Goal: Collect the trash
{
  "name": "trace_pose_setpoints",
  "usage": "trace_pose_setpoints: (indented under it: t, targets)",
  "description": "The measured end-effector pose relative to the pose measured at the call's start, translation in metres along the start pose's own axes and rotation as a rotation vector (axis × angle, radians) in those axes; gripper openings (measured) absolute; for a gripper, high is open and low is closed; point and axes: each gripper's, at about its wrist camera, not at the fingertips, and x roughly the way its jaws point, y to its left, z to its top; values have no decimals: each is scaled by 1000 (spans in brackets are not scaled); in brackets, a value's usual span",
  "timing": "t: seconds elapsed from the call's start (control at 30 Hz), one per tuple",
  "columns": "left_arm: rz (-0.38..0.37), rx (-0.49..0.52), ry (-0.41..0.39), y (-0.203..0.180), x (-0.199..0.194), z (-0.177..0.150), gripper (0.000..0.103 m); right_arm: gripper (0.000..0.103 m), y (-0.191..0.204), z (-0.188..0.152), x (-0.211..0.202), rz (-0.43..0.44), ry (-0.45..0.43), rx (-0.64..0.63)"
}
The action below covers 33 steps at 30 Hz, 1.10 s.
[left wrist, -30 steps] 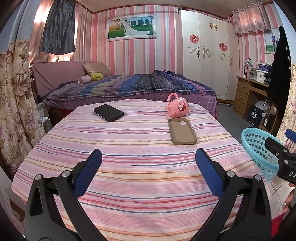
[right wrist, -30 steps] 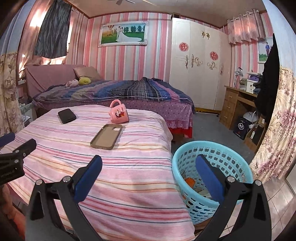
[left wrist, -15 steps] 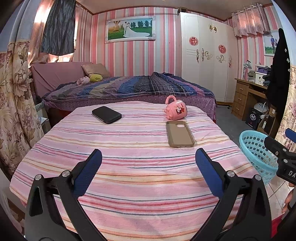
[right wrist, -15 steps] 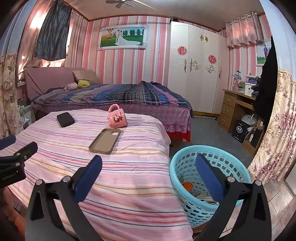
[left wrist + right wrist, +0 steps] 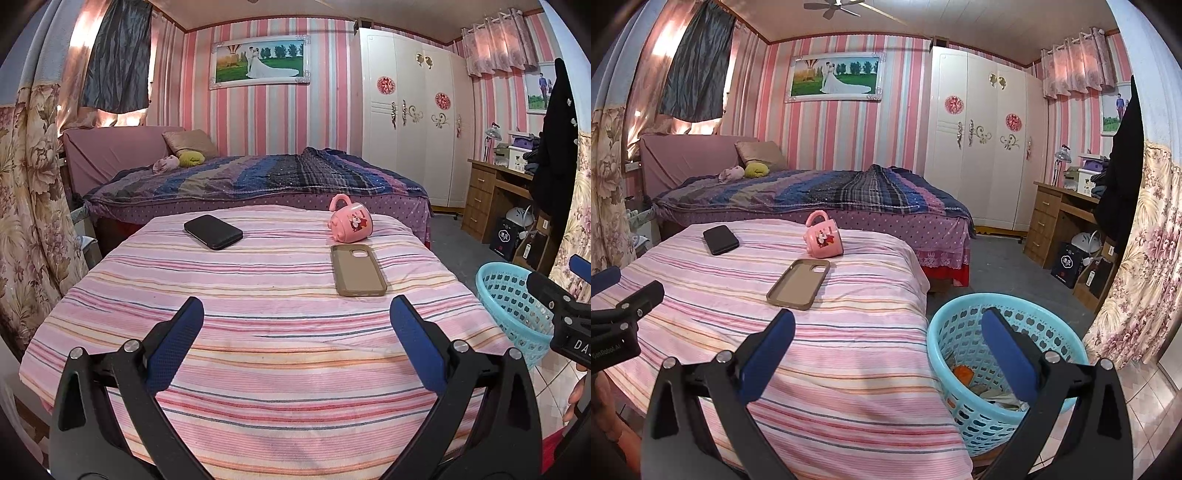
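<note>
Right wrist, basket (image 5: 964, 325) under spread, empty jaws

A lived-in home bedroom: a double bed (image 5: 812, 195) under a dark striped blanket, with a pillow (image 5: 759, 151) against its padded headboard, stands along a wall papered in pink and white stripes. A framed wedding photograph (image 5: 834, 77) hangs above it, and a white wardrobe (image 5: 986, 144) with ornate gold handles and red paper decorations fills the corner. A wooden desk (image 5: 1060, 221) with drawers, floral curtains (image 5: 1137, 258), a ceiling fan (image 5: 831, 7) and a pink cartoon mug (image 5: 823, 240) on a pink-striped bedspread (image 5: 831, 332) complete the domestic scene. A blue plastic basket (image 5: 1001, 354) sits on the floor beside it.
</note>
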Motion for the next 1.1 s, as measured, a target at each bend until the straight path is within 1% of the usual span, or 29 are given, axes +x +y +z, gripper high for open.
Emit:
trace_pose_setpoints:
  t: [1.1]
  targets:
    - [-6, -1, -6, 0, -1, -1, 98, 99, -1, 0, 0, -2, -2, -3]
